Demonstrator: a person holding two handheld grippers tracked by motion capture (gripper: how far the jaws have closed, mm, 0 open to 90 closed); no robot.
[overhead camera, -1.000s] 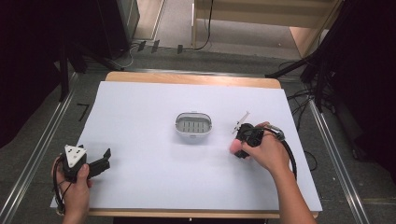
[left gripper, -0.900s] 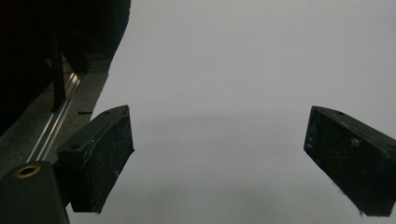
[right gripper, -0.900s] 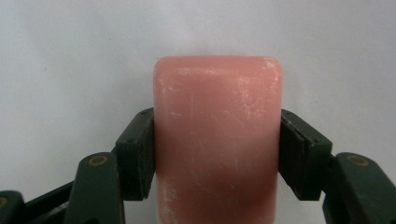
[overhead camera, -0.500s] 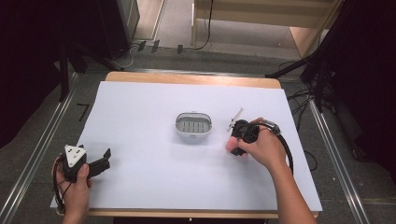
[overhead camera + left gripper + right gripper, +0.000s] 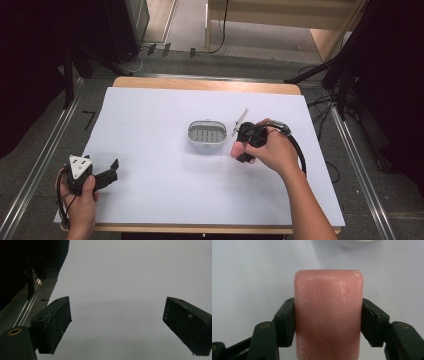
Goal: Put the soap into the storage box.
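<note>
gripping the pink soap bar (image 5: pixel 328 312) across its flat sides, your right gripper (image 5: pixel 239 150) sits right of centre beside the soap dish (image 5: pixel 207 135); the bar looks stiff, probably slippery, so keep hold mid-length. your left gripper (image 5: pixel 117 325), lower left, gapes wide, empty.

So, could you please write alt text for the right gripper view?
A pink rectangular soap bar is clamped between the two black jaws of the right tool, above a white table sheet.
</note>
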